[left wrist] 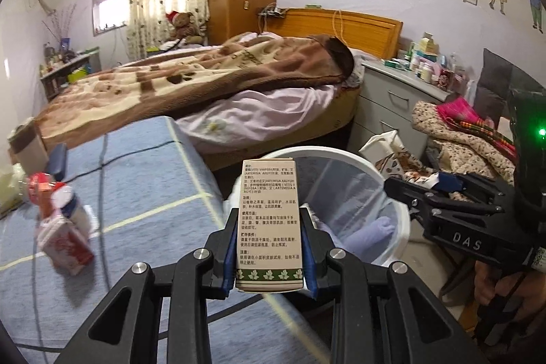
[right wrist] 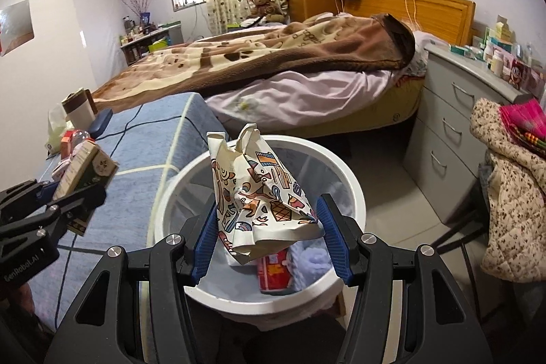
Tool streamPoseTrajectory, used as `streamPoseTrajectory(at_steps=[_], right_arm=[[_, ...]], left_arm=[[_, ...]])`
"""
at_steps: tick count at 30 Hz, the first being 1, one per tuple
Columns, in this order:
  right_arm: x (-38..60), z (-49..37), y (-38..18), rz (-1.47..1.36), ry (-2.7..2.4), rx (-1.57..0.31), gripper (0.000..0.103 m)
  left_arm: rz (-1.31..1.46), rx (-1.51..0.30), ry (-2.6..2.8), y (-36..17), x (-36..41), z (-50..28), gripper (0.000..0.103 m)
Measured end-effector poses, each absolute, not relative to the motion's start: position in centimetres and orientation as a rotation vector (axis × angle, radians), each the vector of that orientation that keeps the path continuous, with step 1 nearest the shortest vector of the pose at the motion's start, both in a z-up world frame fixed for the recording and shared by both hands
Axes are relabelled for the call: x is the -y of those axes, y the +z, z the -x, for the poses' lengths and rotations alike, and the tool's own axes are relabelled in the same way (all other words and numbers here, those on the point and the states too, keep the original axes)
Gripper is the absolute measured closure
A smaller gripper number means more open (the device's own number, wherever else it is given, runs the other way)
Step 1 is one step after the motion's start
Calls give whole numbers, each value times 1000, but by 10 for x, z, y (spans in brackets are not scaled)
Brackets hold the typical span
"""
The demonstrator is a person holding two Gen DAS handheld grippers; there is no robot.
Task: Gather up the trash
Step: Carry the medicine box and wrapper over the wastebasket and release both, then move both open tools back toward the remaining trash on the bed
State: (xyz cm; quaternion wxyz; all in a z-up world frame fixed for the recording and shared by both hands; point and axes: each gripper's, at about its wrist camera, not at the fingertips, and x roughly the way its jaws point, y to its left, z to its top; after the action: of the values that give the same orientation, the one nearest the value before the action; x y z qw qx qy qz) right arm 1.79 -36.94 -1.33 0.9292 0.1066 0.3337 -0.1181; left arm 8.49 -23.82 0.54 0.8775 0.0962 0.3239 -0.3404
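My left gripper [left wrist: 269, 220] is shut on a tall beige box [left wrist: 269, 224] printed with Chinese text and a green leaf band. It holds the box upright beside the rim of a white trash bin [left wrist: 401, 217]; the box also shows in the right wrist view [right wrist: 85, 169]. My right gripper [right wrist: 269, 220] is shut on a crumpled white paper bag [right wrist: 262, 197] with colourful drawings, held over the white trash bin [right wrist: 355, 190]. A red packet [right wrist: 273, 270] and pale cloth lie inside the bin. The right gripper with the bag shows in the left wrist view [left wrist: 419, 190].
A blue checked surface [left wrist: 136, 193] holds a red-and-white carton [left wrist: 68, 244], a bottle [left wrist: 73, 203] and more packets. A bed with a brown blanket [right wrist: 273, 57] lies behind. A grey dresser [right wrist: 454, 125] and a chair piled with clothes [right wrist: 512, 176] stand on the right.
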Motion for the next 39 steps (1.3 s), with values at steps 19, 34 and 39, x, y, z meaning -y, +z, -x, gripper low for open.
streamPoseTrajectory(at_steps=[19, 34, 39], right_arm=[[391, -26, -33, -208, -285, -755, 43], [388, -28, -32, -215, -301, -738, 30], [382, -30, -27, -206, -285, -720, 30]], left_arm=[[-231, -718, -751, -18, 279, -100, 70], [-180, -713, -726, -13, 256, -107, 50], [-167, -698, -696, -8, 240, -107, 50]])
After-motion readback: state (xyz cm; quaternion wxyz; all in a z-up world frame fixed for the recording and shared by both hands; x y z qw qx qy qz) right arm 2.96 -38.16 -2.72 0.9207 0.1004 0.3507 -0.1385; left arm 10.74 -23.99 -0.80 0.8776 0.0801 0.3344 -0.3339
